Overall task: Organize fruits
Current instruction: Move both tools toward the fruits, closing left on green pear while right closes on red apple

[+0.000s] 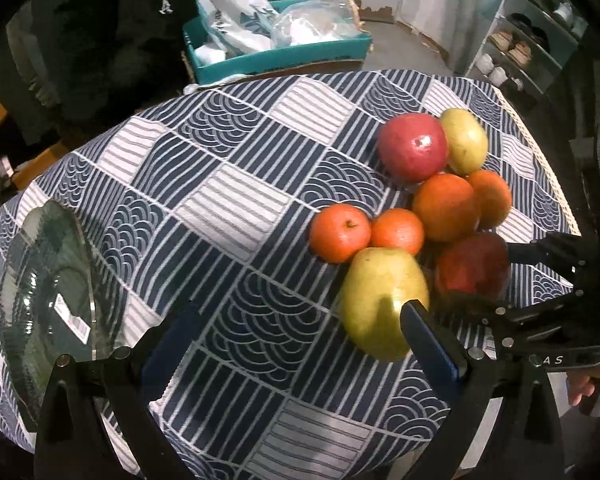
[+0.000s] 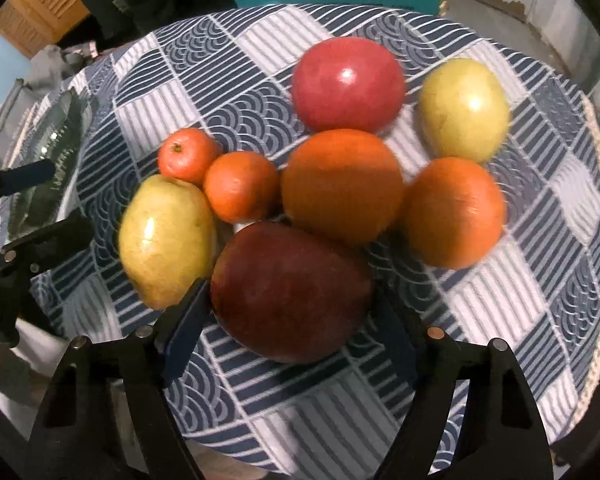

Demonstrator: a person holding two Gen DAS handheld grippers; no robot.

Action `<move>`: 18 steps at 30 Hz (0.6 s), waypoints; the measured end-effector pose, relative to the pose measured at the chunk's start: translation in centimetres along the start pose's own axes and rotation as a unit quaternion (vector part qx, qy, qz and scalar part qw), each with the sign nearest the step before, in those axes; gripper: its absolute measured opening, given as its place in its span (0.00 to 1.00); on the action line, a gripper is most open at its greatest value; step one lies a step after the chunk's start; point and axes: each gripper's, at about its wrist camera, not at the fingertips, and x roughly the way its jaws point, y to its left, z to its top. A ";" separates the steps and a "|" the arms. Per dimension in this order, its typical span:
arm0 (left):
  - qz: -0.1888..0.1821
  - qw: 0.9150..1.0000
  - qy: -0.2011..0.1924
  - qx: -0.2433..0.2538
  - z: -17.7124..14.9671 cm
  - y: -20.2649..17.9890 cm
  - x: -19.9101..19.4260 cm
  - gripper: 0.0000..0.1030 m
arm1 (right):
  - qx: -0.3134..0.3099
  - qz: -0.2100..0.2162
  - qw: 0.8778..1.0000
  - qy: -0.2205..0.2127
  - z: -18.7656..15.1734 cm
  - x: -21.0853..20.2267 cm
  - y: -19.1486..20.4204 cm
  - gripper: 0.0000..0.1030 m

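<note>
Several fruits lie bunched on the patterned tablecloth (image 2: 500, 300). My right gripper (image 2: 292, 326) is shut on a dark red fruit (image 2: 292, 288), one pad against each side; the left wrist view shows the same right gripper (image 1: 488, 276) on this dark red fruit (image 1: 472, 264). My left gripper (image 1: 300, 340) hangs open over bare cloth, its right finger (image 1: 428, 340) just in front of a yellow-green fruit (image 1: 384, 300). Behind lie two oranges (image 2: 342, 184), two small tangerines (image 2: 240, 186), a round red fruit (image 2: 348, 84) and another yellow-green fruit (image 2: 464, 108).
A clear glass plate (image 1: 52, 280) with a sticker sits at the table's left edge. Past the far edge stands a teal box (image 1: 280, 56) of plastic bags. A shelf unit (image 1: 532, 40) is at the back right. A person's hand (image 1: 588, 384) holds the right gripper.
</note>
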 end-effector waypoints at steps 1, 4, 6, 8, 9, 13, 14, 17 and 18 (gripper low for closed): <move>-0.004 1.000 0.003 0.000 0.0 -0.3 0.1 0.98 | 0.001 -0.002 1.000 -0.001 -0.1 -0.2 -0.2 0.77; -0.011 1.000 0.010 0.002 0.1 -1.1 0.7 0.98 | -0.001 -0.022 1.000 -0.010 -0.8 -1.0 -0.9 0.77; -0.012 1.000 0.015 0.008 0.2 -1.8 1.3 0.98 | -0.002 -0.037 0.999 -0.016 -1.1 -1.5 -1.2 0.77; -0.009 1.000 0.020 0.013 0.2 -2.4 1.8 0.98 | -0.007 -0.053 0.998 -0.024 -1.2 -2.0 -1.4 0.77; -0.010 1.000 0.021 0.015 0.3 -2.7 2.0 0.98 | -0.010 -0.064 0.998 -0.028 -1.4 -2.2 -1.6 0.77; -0.010 0.999 0.029 0.021 0.3 -3.6 3.0 0.98 | -0.008 -0.082 0.996 -0.029 -1.7 -2.3 -2.6 0.77; -0.012 0.999 0.032 0.021 0.3 -3.8 3.2 0.98 | -0.007 -0.082 0.996 -0.027 -1.7 -2.1 -2.7 0.77; -0.017 0.999 0.044 0.015 0.3 -4.3 4.1 0.98 | -0.006 -0.087 0.996 -0.023 -1.6 -1.4 -3.0 0.77; -0.019 0.999 0.048 0.011 0.3 -4.4 4.4 0.98 | -0.006 -0.090 0.996 -0.021 -1.6 -1.2 -3.0 0.77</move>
